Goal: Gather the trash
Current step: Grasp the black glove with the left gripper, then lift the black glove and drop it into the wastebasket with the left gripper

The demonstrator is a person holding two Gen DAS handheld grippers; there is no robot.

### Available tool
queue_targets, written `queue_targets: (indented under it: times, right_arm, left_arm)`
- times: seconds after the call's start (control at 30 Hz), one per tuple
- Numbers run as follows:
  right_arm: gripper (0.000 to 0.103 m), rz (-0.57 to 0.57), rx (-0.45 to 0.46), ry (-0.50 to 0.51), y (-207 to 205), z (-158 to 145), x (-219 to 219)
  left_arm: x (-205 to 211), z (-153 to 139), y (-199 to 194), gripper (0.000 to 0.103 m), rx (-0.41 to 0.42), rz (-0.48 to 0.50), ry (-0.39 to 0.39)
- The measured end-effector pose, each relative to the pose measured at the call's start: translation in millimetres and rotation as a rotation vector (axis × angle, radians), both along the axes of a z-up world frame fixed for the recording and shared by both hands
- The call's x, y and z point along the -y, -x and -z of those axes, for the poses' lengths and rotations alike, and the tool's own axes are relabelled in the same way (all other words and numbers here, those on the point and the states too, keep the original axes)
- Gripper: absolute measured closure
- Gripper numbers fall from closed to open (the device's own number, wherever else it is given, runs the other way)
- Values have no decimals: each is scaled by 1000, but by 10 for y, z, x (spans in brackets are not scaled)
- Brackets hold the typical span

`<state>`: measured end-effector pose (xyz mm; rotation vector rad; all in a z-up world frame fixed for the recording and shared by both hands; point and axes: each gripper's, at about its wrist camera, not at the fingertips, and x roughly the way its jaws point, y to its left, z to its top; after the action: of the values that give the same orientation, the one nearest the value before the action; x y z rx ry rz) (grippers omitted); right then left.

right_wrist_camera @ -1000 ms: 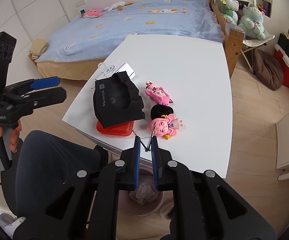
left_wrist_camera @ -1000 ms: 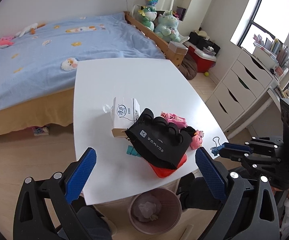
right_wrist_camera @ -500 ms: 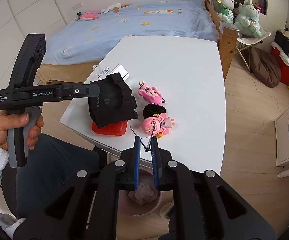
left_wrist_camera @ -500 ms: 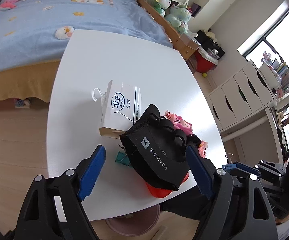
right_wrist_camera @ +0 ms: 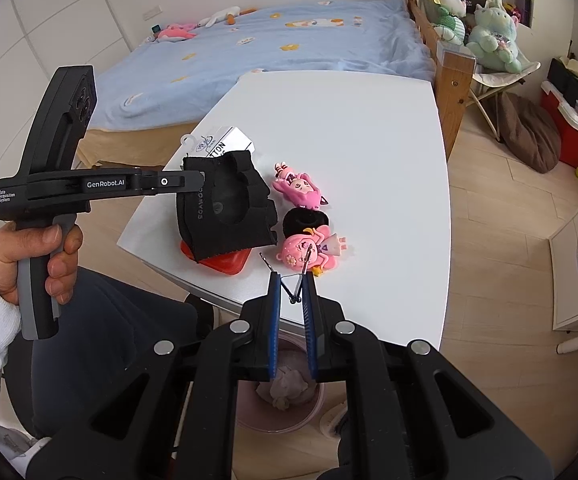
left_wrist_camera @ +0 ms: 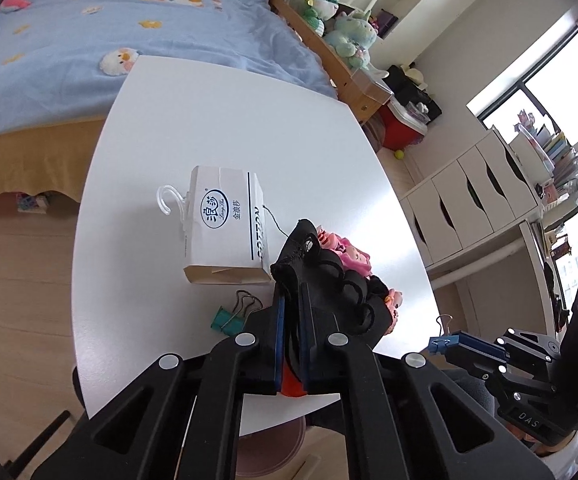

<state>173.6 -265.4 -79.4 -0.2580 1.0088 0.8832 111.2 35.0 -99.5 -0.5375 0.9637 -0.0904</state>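
Note:
A black DOMYOS glove (left_wrist_camera: 329, 272) (right_wrist_camera: 225, 204) lies near the front edge of the white table (left_wrist_camera: 209, 120), partly over a flat red item (right_wrist_camera: 225, 262). My left gripper (left_wrist_camera: 290, 292) (right_wrist_camera: 199, 180) is closing on the glove's upper edge, its pads pressing the fabric, which stands pulled up. My right gripper (right_wrist_camera: 292, 280) (left_wrist_camera: 445, 340) is shut on a blue binder clip (left_wrist_camera: 441, 340) and hovers at the table edge over a pink bin (right_wrist_camera: 285, 392) with crumpled tissue inside. A white paper box (left_wrist_camera: 225, 224) lies behind the glove.
A teal binder clip (left_wrist_camera: 229, 320) lies left of the glove. Two pink dolls (right_wrist_camera: 297, 188) (right_wrist_camera: 309, 248) and a black hair tie (right_wrist_camera: 305, 220) lie to its right. A bed (right_wrist_camera: 269, 40) and white drawers (left_wrist_camera: 469, 200) flank the table. A person's hand (right_wrist_camera: 29, 256) holds the left gripper.
The left gripper came down and forward onto the glove and went from wide open to shut on its edge, pulling it upright. The right gripper kept still with its clip.

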Motion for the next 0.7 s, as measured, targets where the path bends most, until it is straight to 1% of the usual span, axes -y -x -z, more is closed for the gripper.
queue_targets:
  times: [0.17, 0.47, 0.6, 0.7]
  right_arm:
    - [93, -2, 8, -10, 0, -27, 11]
    - [93, -8, 28, -28, 39, -143, 24]
    - [93, -13, 34, -32, 67, -192, 14]
    - [93, -19, 39, -38, 95, -232, 17]
  left_arm:
    - [57, -145, 28, 98, 45, 20, -10]
    - [221, -533, 113, 98, 132, 72, -90]
    - [243, -661, 151, 98, 159, 82, -112]
    - [279, -740, 197, 98, 171, 98, -142]
